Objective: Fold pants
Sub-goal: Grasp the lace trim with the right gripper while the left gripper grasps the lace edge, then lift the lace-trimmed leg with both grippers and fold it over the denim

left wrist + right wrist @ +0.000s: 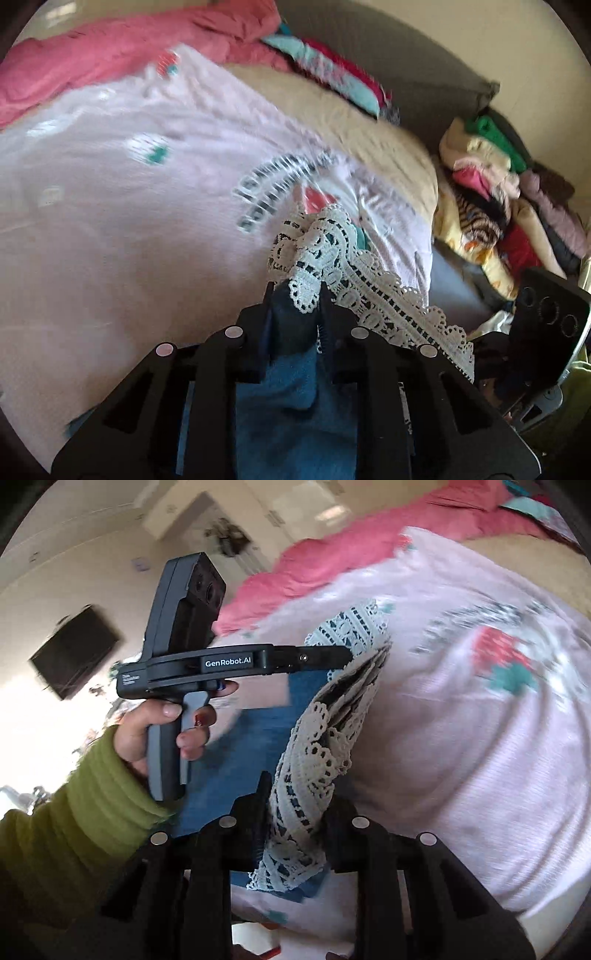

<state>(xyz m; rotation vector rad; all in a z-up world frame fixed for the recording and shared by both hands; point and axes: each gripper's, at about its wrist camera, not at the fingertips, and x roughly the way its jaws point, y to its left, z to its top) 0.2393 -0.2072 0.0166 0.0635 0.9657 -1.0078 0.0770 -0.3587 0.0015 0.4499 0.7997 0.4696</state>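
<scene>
Your left claw (295, 295) and right claw (295, 797) each pinch only the lace hem (373, 295) of the blue pants (236, 760); a hard tug could tear it or slip free.

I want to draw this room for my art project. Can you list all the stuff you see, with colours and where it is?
pants: 1, blue with white lace trim, lifted over the bed, pinched by both grippers
blanket: 1, pale pink with printed pictures, spread on the bed
pink bedding: 1, bunched at the far edge of the bed
clothes pile: 1, many colours, beside the bed
TV: 1, black, on the wall
left gripper: 1, black, shut on the pants
right gripper: 1, black, shut on the lace
left hand: 1, green sleeve, holding the handle
</scene>
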